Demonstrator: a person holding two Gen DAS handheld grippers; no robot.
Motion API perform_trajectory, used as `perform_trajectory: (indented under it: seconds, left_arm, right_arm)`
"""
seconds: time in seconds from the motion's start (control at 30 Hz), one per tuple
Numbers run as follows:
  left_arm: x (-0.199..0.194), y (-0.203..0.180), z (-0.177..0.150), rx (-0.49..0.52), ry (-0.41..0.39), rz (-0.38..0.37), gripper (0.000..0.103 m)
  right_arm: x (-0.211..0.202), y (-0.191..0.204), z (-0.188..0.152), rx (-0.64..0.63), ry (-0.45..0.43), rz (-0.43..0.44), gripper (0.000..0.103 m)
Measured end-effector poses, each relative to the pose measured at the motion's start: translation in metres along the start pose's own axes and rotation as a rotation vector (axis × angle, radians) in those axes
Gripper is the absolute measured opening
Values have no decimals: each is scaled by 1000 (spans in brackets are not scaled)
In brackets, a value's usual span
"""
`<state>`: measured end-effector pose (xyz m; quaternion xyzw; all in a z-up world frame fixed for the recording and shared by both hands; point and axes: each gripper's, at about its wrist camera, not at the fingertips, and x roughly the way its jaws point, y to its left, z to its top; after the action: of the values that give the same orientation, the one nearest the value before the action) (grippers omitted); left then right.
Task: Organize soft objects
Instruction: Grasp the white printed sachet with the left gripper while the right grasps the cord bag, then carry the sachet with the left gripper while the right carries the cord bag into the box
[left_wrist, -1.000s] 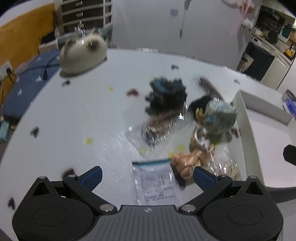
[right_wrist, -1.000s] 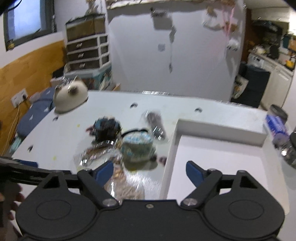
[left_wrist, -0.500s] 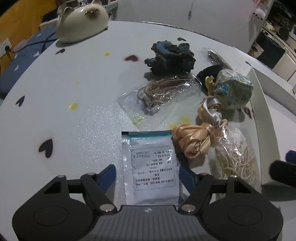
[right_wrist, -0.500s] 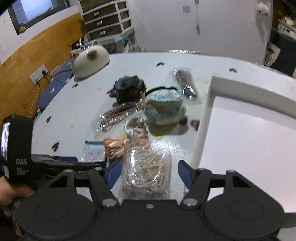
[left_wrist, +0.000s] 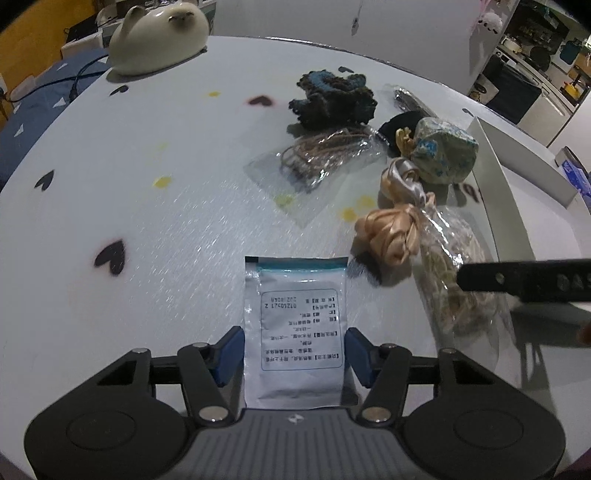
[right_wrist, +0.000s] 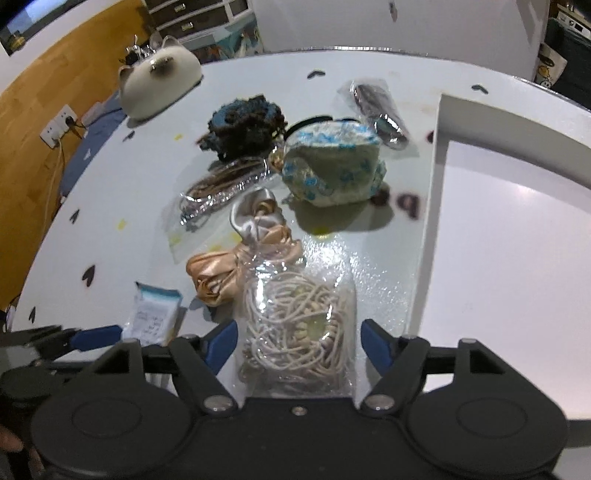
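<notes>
My left gripper (left_wrist: 294, 354) is open, its blue pads on either side of a white printed sachet (left_wrist: 295, 325) lying flat on the table. My right gripper (right_wrist: 298, 345) is open around a clear bag of cream cord (right_wrist: 295, 332). Beyond lie a peach satin scrunchie (left_wrist: 388, 236) (right_wrist: 221, 273), a blue-green floral pouch (left_wrist: 443, 155) (right_wrist: 332, 166), a dark knitted piece (left_wrist: 332, 96) (right_wrist: 243, 125), and a clear bag of brown bands (left_wrist: 325, 158) (right_wrist: 218, 184).
A white tray (right_wrist: 436, 184) (left_wrist: 495, 177) stands at the right. A cream cat-shaped figure (left_wrist: 159, 37) (right_wrist: 159, 81) sits at the far left. A dark wrapped item (right_wrist: 380, 107) lies near the tray's far corner. The round table edge (left_wrist: 22, 170) curves at left.
Both grippers have dropped lower and moved forward. The sachet now sits between my left pads, and the cord bag sits deeper between my right pads.
</notes>
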<state>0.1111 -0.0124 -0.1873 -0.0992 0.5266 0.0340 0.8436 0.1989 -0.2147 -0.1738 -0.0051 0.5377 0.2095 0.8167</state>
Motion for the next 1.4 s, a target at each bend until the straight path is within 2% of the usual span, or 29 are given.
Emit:
perform_trajectory:
  seconds: [0.17, 0.33, 0.4, 0.7, 0.9, 1.1, 1.4]
  left_arm:
    - [-8, 15, -8, -50, 13, -20, 59]
    - [-14, 25, -14, -85, 15, -32, 58]
    - [-15, 28, -14, -81, 15, -36, 58]
    - [-26, 32, -18, -18, -6, -46, 50]
    - [-38, 38, -18, 3, -31, -51, 49]
    - [-66, 31, -1, 29, -126, -47, 48]
    - [-106, -22, 39, 46, -280, -100, 48]
  right_arm:
    - [11, 5, 1, 17, 17, 0, 74]
    - [10, 13, -3, 12, 19, 22, 62]
    - [8, 18, -8, -1, 20, 30, 56]
    - [-8, 40, -39, -25, -8, 31, 46]
    - [-35, 44, -47, 2, -103, 24, 46]
    - [-68, 35, -48, 33, -207, 2, 46]
    - [-125, -3, -33, 56, -377, -5, 46]
